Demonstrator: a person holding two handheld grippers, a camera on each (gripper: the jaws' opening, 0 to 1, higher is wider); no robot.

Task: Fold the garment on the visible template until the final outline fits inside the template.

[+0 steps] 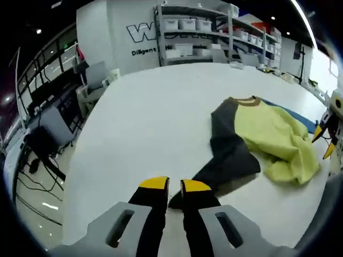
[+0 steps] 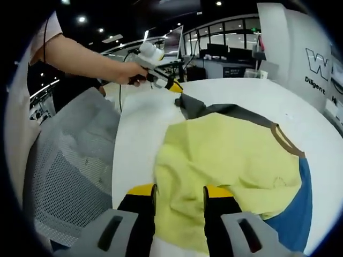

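2 tools are in use over a white tabletop. In the left gripper view, the left tool sits low at the near edge, its 2 yellow-tipped jaws nearly closed with only a narrow gap between them. The tip of the dark grey sleeve lies at that gap; whether the jaws actually pinch the cloth cannot be told from this view. In the right gripper view the same tool appears at the far side, held by a person's hand, with its yellow tips touching the sleeve end.

The garment is a yellow-green shirt with dark grey sleeves and a brown collar. It lies bunched and wrinkled on the right part of the tabletop, partly covering a blue template that shows along its far right edge.

In the right gripper view, the right tool hangs over the near hem of the garment with its 2 jaws spread apart and nothing between them. A grey mesh chair stands to the left of the tabletop. Shelving with white bins stands against the far wall.
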